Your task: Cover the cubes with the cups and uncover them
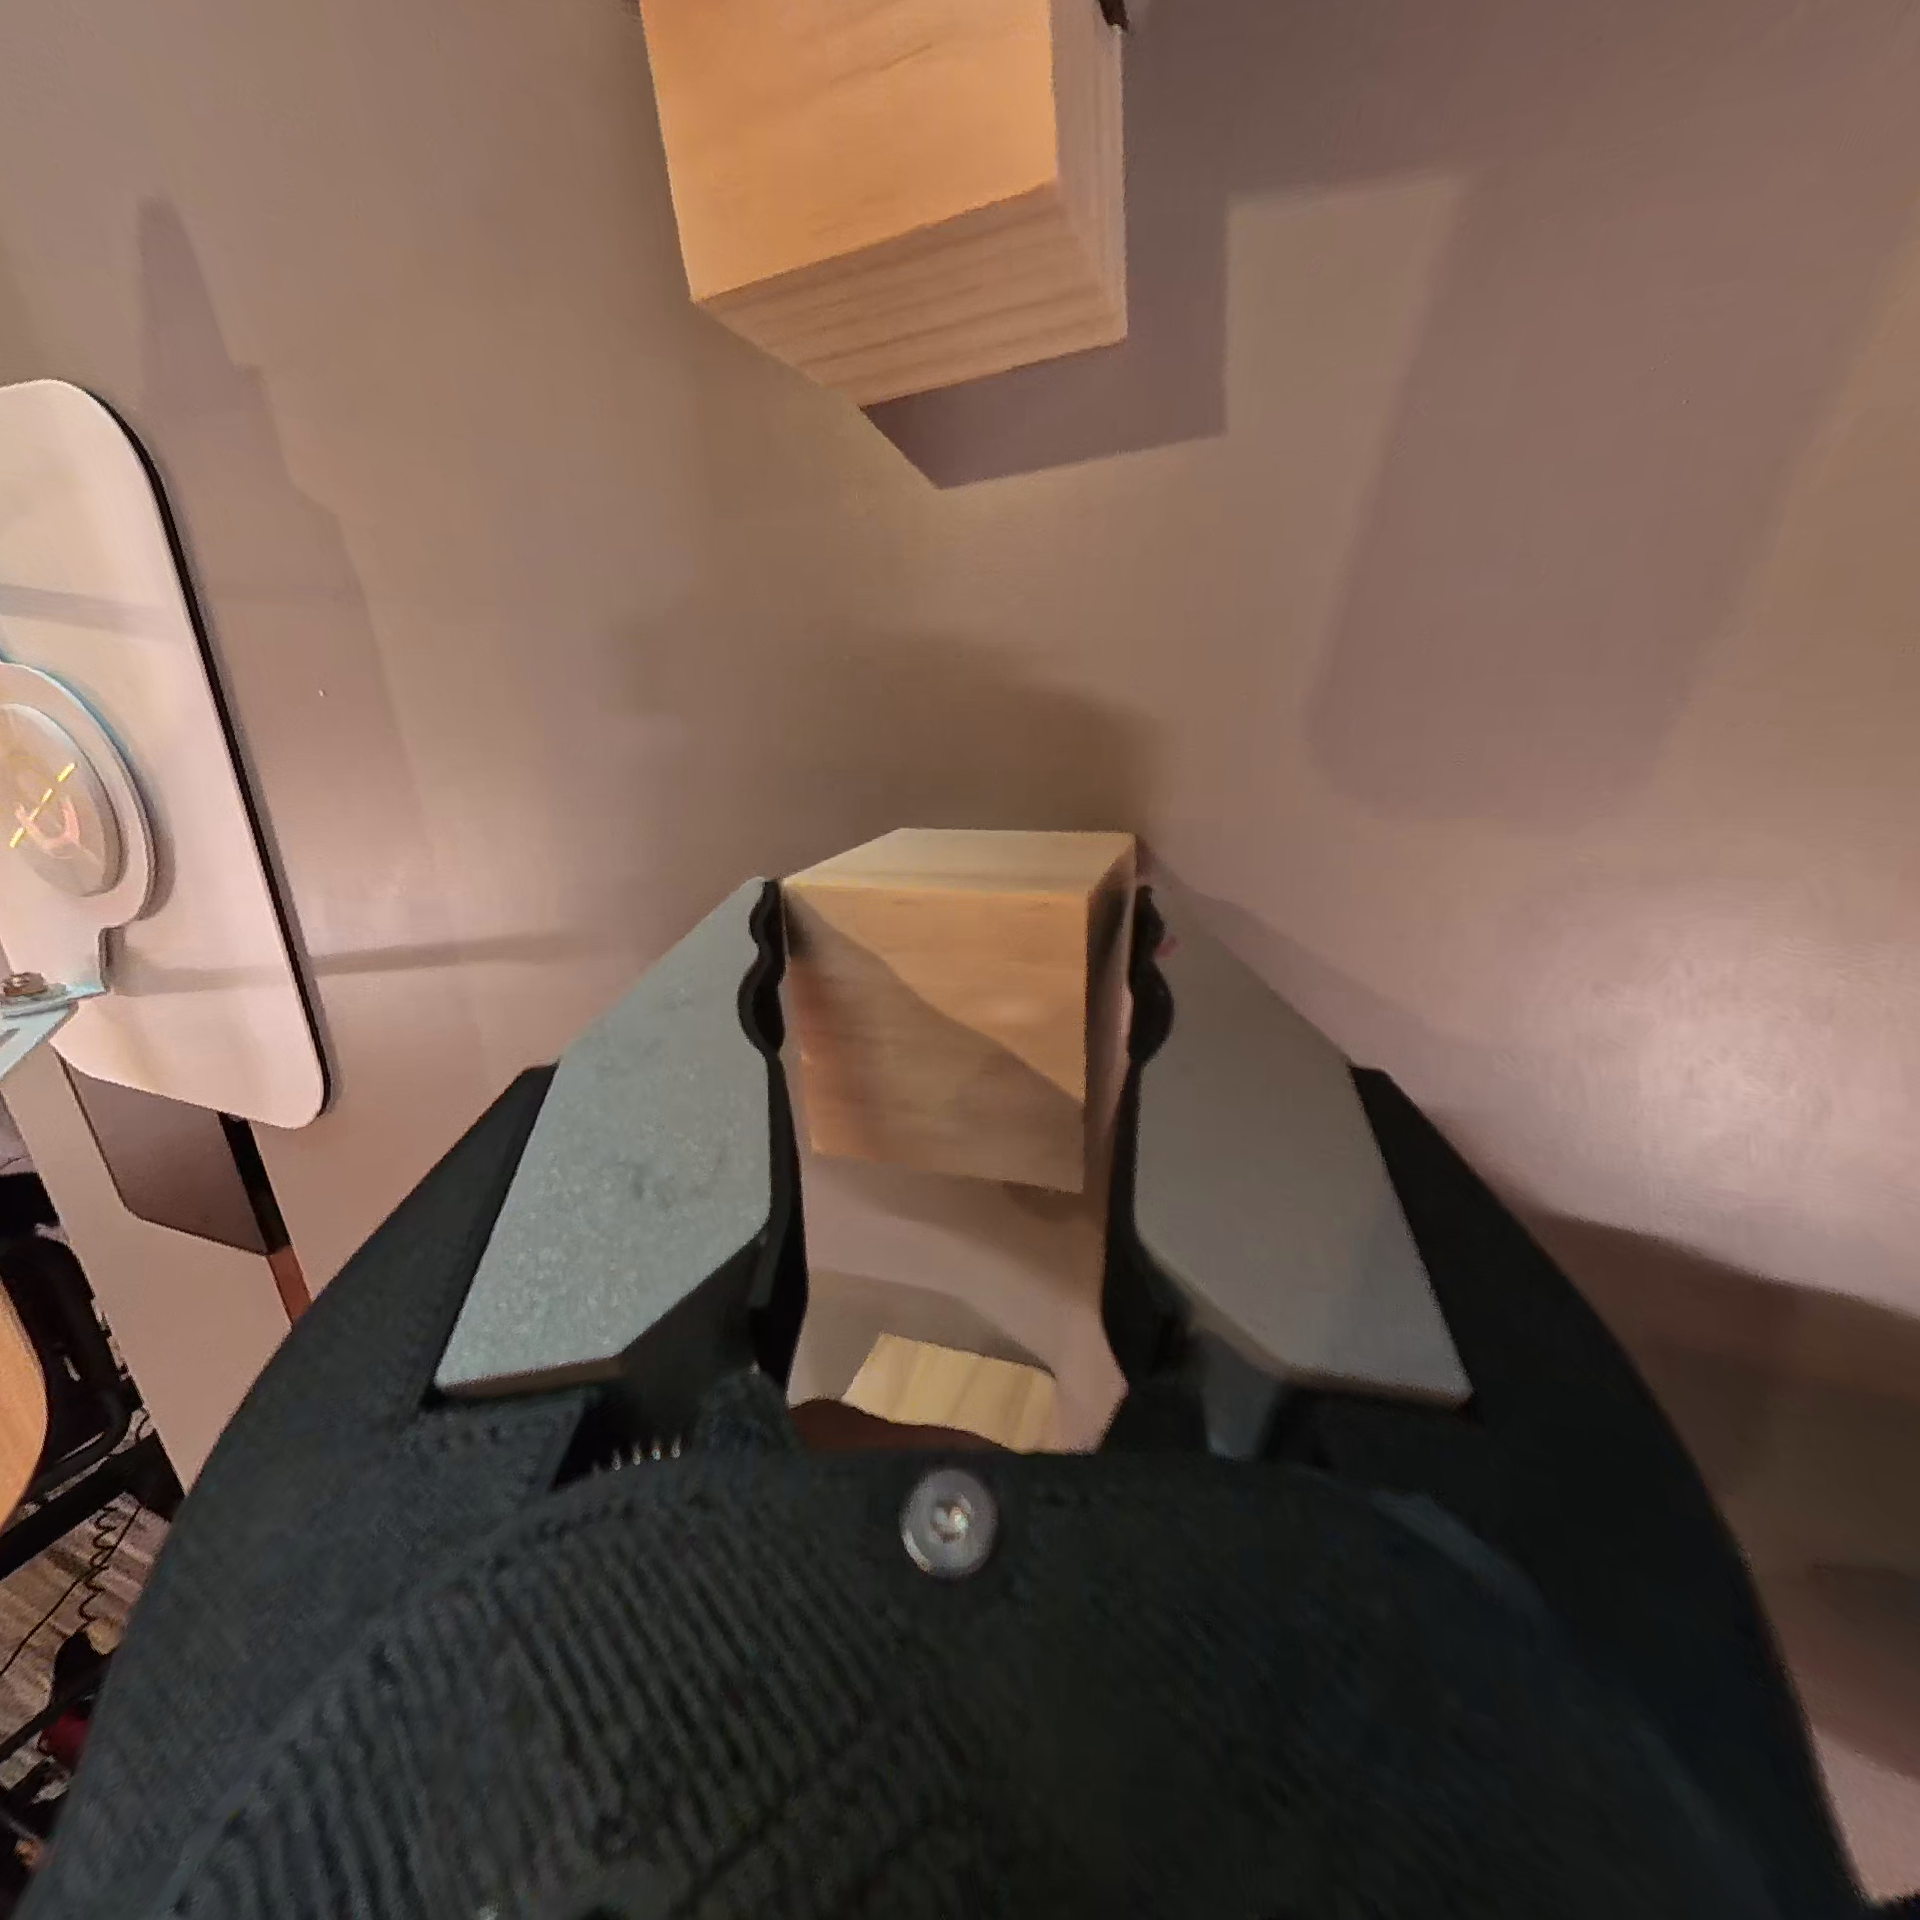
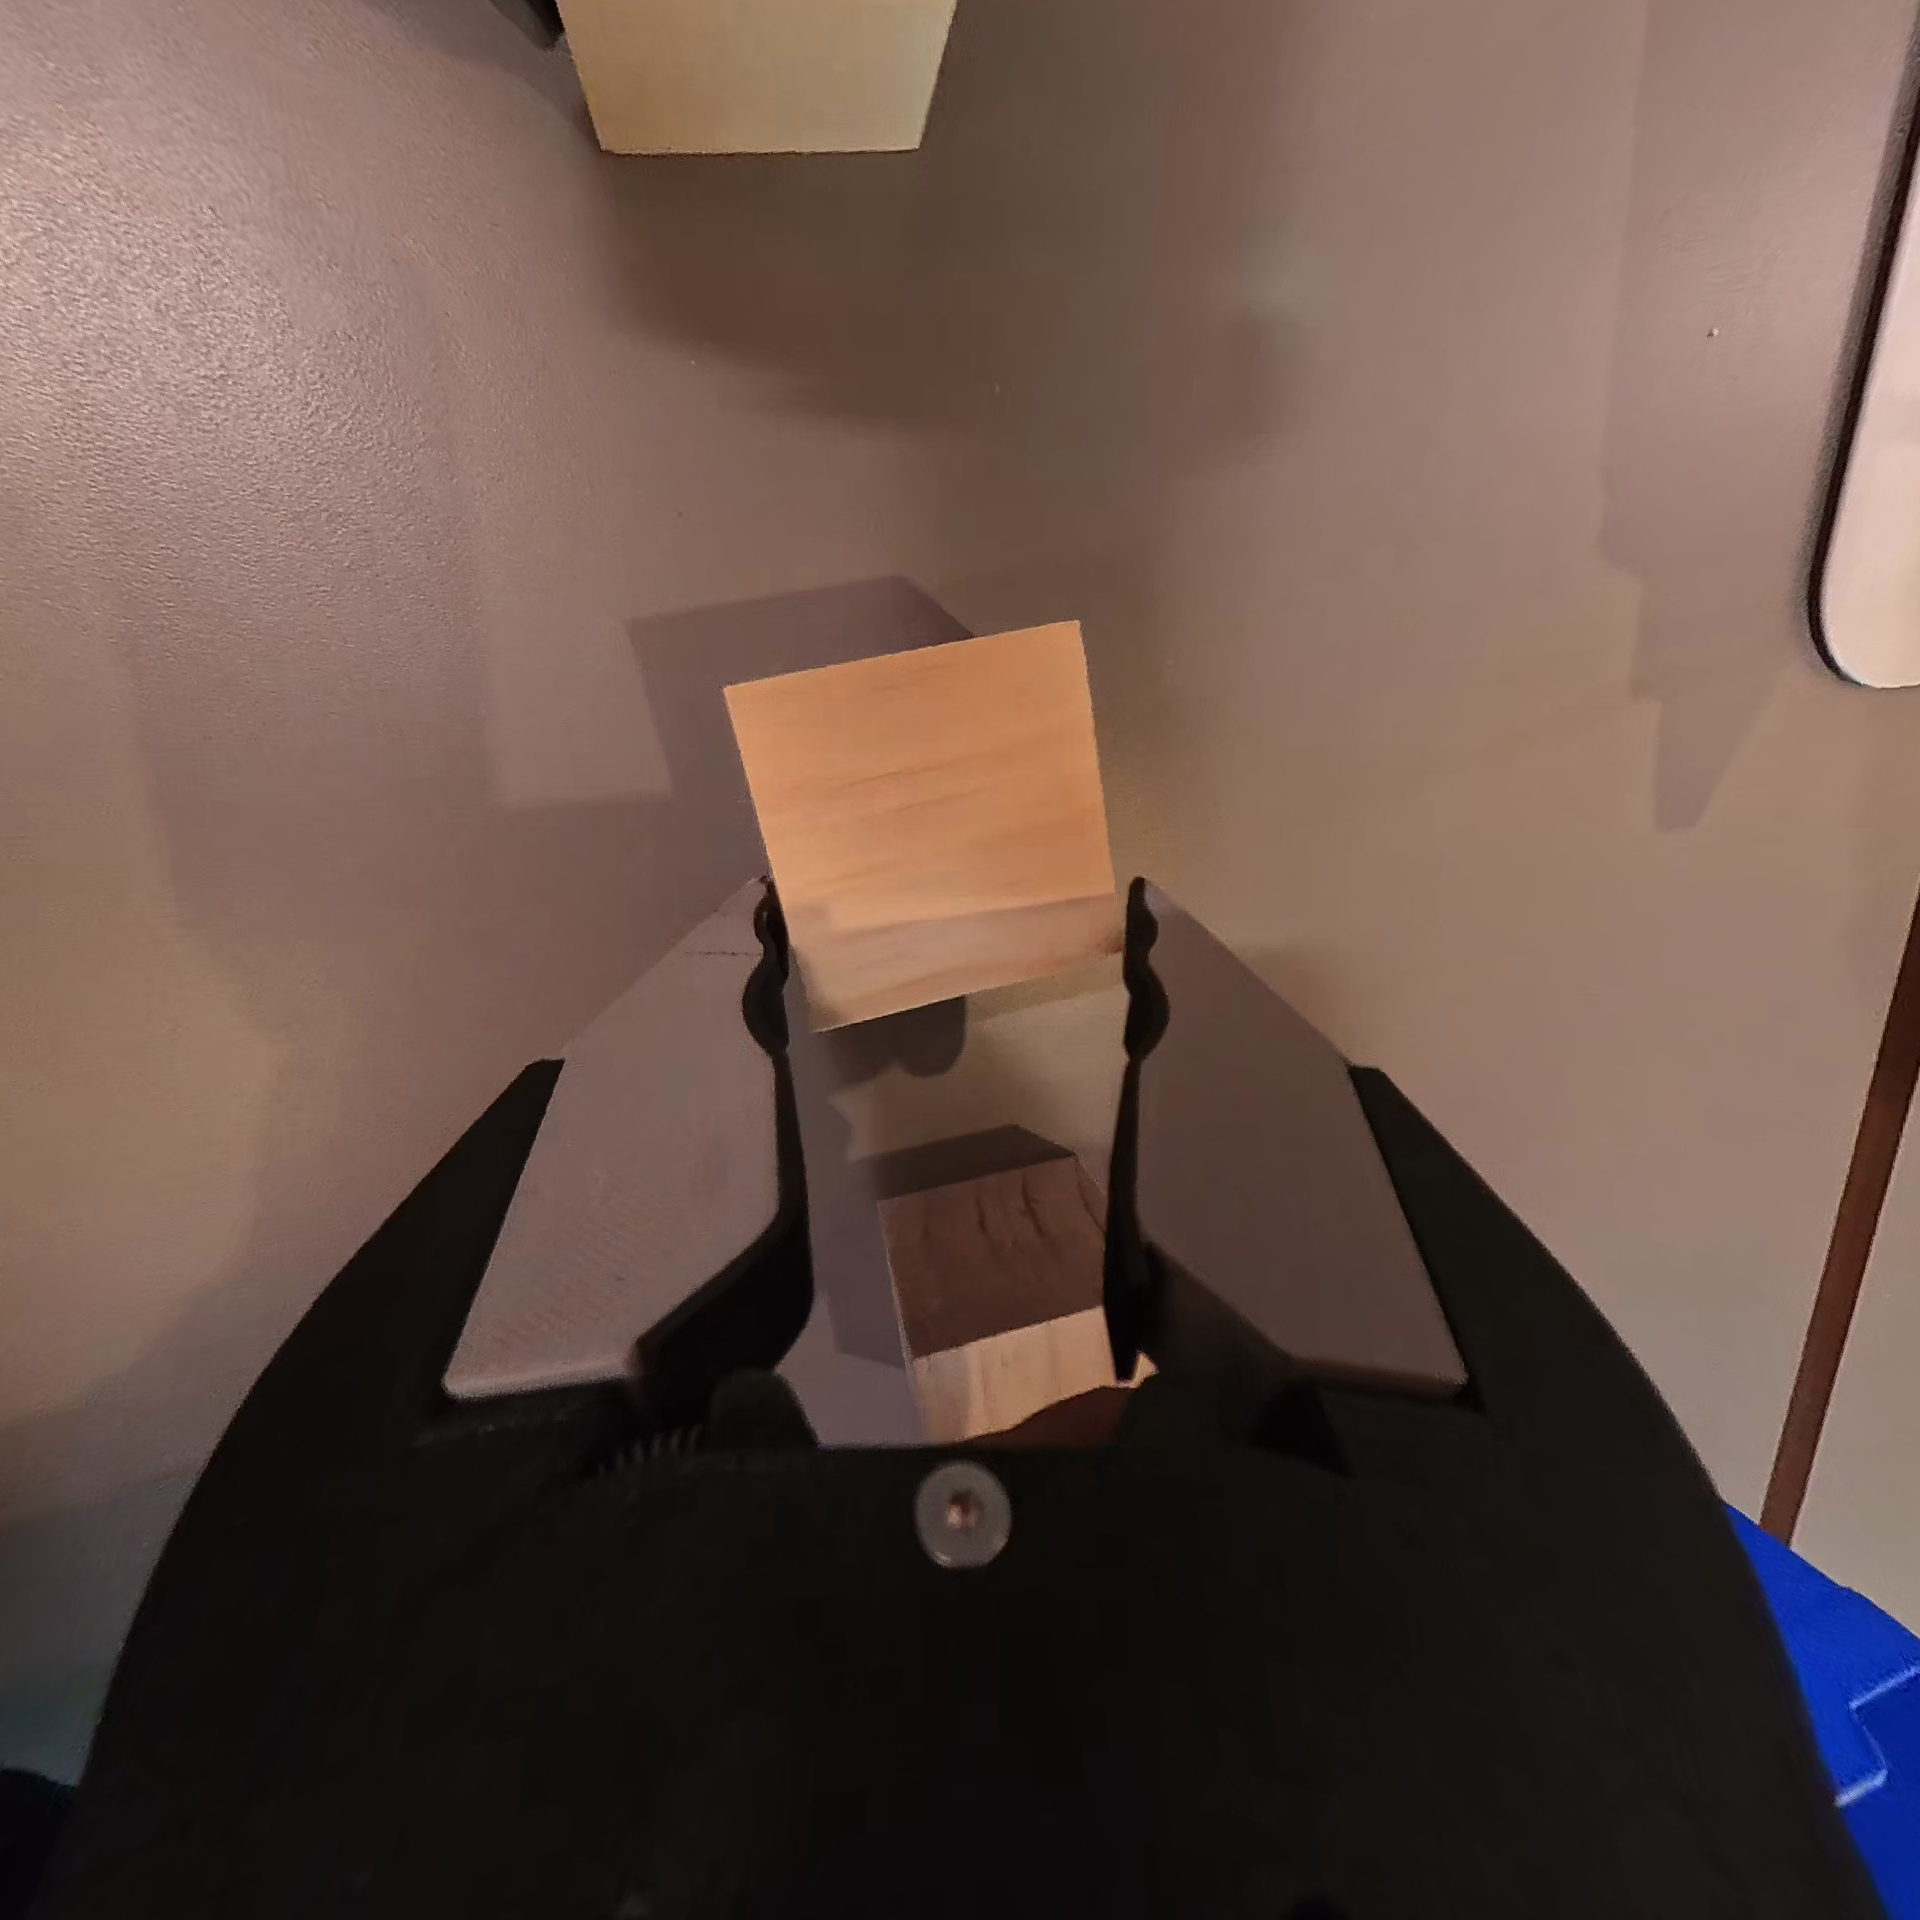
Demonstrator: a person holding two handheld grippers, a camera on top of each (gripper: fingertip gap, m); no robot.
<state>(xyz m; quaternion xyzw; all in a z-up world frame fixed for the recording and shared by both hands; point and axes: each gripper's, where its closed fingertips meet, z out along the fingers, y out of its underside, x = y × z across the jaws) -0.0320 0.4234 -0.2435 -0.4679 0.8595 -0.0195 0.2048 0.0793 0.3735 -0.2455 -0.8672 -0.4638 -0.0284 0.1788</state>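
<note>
Cubes, left wrist view: two pale square-cut wooden cubes on the matte grey-beige tabletop [image 1: 1455, 935]; the near wooden cube [image 1: 945, 997] sits between the fingers, the far wooden cube [image 1: 883, 187] stands well beyond it, apart.
Cubes, right wrist view: two as well; one light wooden cube [image 2: 920, 800] at the fingertips, another pale cube [image 2: 758, 73] past it at the top edge.
Cups: I see none in either view.
Left gripper [image 1: 951, 977]: jaws spread to about the near cube's width; both black ribbed pads [image 1: 764, 987] lie against its sides, gripping it.
Right gripper [image 2: 951, 966]: jaws parted to about the cube's width; the left pad touches the cube's near edge, the right pad stands just clear, so nothing is clamped.
White board: a rounded white panel [image 1: 156, 748] lies left of the near cube, by the table edge.
</note>
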